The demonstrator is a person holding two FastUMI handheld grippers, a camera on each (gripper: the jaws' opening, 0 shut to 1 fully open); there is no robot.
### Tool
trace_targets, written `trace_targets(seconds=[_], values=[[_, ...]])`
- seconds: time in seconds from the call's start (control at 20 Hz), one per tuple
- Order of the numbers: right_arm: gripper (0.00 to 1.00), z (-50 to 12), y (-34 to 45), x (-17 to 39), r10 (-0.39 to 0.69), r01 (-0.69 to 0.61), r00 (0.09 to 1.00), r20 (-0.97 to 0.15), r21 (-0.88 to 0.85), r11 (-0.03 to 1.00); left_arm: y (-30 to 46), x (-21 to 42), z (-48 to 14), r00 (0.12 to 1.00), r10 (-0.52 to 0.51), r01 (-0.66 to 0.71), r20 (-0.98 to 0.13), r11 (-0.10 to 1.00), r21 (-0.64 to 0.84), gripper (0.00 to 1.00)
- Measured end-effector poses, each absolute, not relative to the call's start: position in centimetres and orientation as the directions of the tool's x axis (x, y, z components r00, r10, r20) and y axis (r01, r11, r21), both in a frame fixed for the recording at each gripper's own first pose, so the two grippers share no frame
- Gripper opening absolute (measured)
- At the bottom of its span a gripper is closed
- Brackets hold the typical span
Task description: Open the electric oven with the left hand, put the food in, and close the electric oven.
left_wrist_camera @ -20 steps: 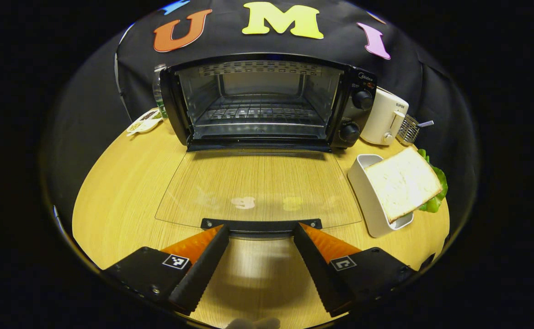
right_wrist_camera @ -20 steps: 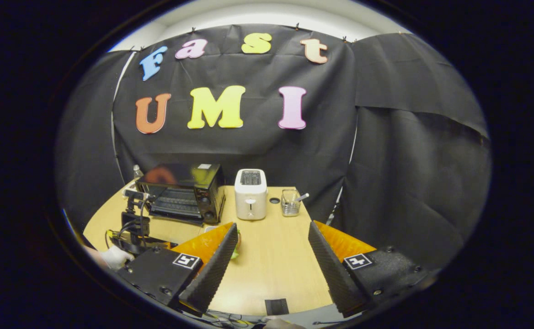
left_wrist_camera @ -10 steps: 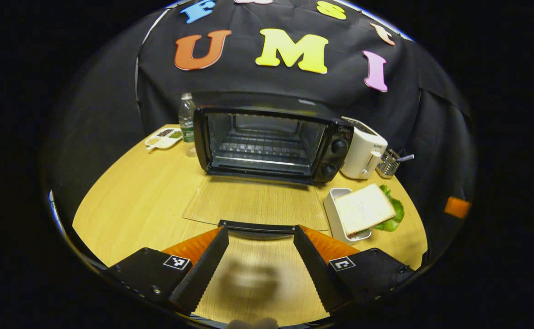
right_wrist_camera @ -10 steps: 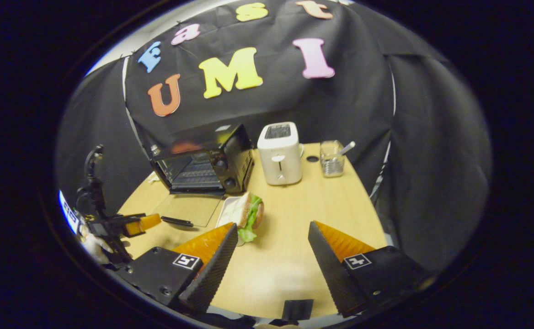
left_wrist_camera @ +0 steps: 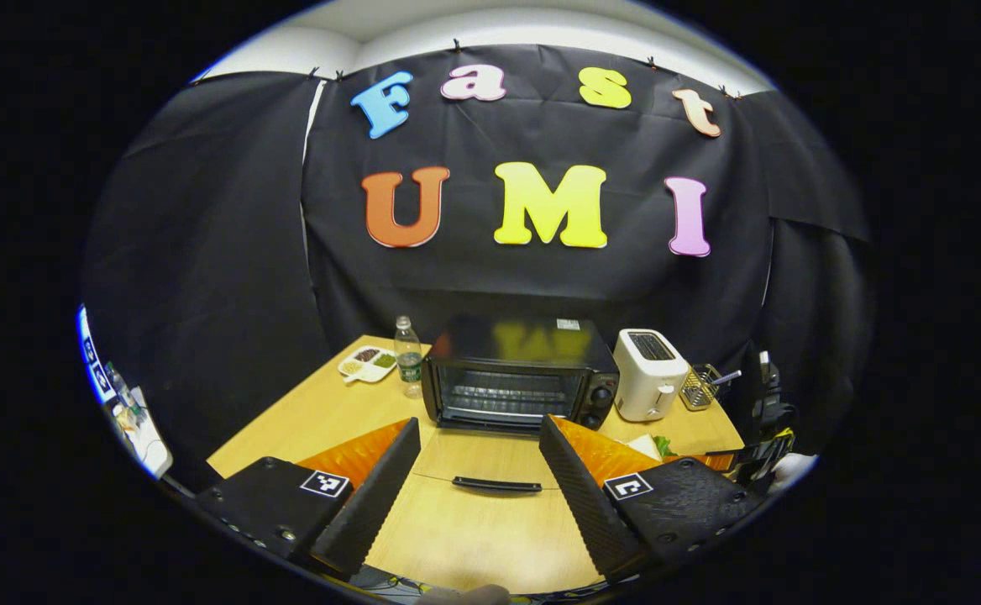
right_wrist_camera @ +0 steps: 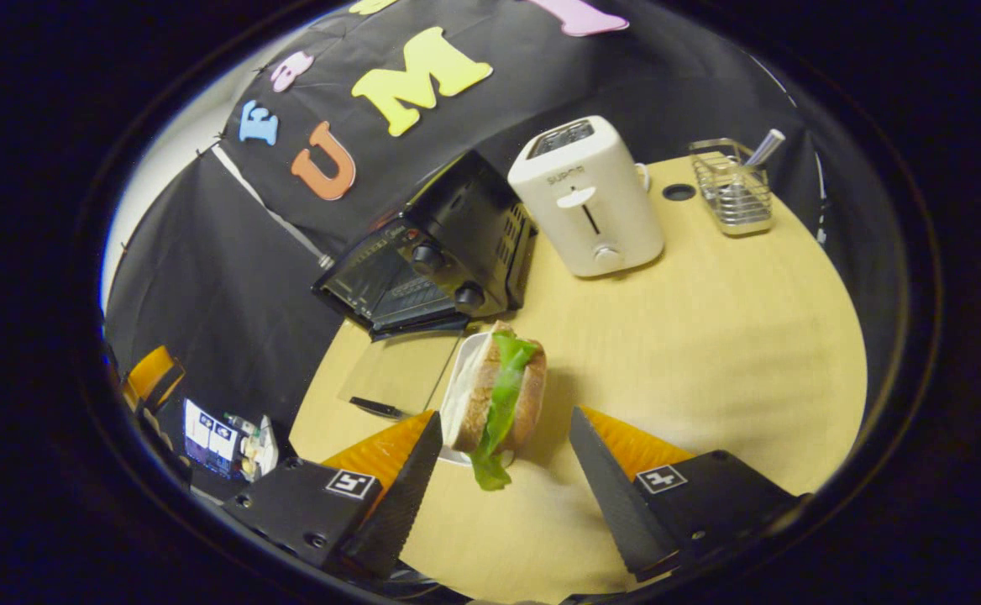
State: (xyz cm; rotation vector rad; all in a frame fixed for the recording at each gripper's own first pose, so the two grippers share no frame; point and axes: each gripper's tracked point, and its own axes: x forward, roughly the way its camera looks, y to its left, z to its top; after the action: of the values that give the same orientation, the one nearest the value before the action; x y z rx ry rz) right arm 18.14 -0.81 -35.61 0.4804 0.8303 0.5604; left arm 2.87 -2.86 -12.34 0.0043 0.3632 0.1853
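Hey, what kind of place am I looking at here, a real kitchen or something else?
Likely a staged recording booth set up as a kitchen corner, not a real kitchen: black cloth wall behind a wooden table, with an electric oven, a toaster and a sandwich laid out.

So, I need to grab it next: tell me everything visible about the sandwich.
The sandwich stands on edge in a white dish on the wooden table, just ahead of the open right gripper. Two browned bread slices hold green lettuce that hangs out at the near end. Nothing grips it. The open electric oven sits beyond.
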Motion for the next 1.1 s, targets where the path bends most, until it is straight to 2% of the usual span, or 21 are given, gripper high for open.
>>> trace_targets(seconds=[0.05,0.1,0.15,0.2,0.35,0.4,0.5,0.55,0.6,0.85,1.1], values=[[0.97,-35.8,-0.2,18.7,0.644,-0.278,0.539,-0.543,0.607,0.745,-3.3,2.9,-11.4,0.922,0.187,-0.184,-0.339,0.982,0.041,0.94],[0.84,-36.0,0.3,19.3,0.654,-0.279,0.528,-0.542,0.617,0.736,-3.5,2.9,-10.7,0.926,0.186,-0.183,-0.329,0.982,0.039,0.94],[0.95,-36.1,0.7,19.6,0.664,-0.278,0.519,-0.538,0.629,0.726,-3.8,2.8,-10.2,0.927,0.187,-0.185,-0.325,0.982,0.04,0.94],[0.8,-36.4,0.8,19.9,0.663,-0.264,0.513,-0.546,0.635,0.726,-4.0,2.8,-9.9,0.929,0.186,-0.182,-0.321,0.982,0.042,0.95],[0.55,-37.2,1.4,20.1,0.674,-0.208,0.493,-0.55,0.678,0.705,-3.9,2.7,-9.7,0.929,0.183,-0.178,-0.322,0.983,0.046,0.97],[0.62,-37.1,1.4,20.3,0.677,-0.19,0.499,-0.541,0.694,0.695,-3.6,2.8,-9.7,0.929,0.182,-0.179,-0.321,0.983,0.039,0.97],[0.41,-36.6,1.7,19.9,0.678,-0.18,0.501,-0.538,0.701,0.69,-3.0,2.9,-9.6,0.931,0.175,-0.174,-0.319,0.984,0.032,0.97],[0.38,-36.3,1.6,19.7,0.67,-0.187,0.512,-0.537,0.692,0.697,-2.7,2.9,-9.6,0.935,0.167,-0.165,-0.314,0.986,0.033,0.97],[0.45,-35.8,1.6,19.6,0.657,-0.19,0.526,-0.539,0.679,0.709,-2.3,3.0,-9.6,0.937,0.162,-0.159,-0.31,0.987,0.034,0.97],[0.43,-30.6,2.2,19.1,0.583,-0.172,0.639,-0.501,0.647,0.743,0.5,2.5,-10.2,0.943,0.1,-0.099,-0.318,0.995,0.018,0.97],[0.43,-24.1,7.5,17.8,0.547,-0.119,0.758,-0.355,0.75,0.651,3.8,1.5,-11.1,0.944,0.06,-0.057,-0.326,0.998,0.019,0.97]])
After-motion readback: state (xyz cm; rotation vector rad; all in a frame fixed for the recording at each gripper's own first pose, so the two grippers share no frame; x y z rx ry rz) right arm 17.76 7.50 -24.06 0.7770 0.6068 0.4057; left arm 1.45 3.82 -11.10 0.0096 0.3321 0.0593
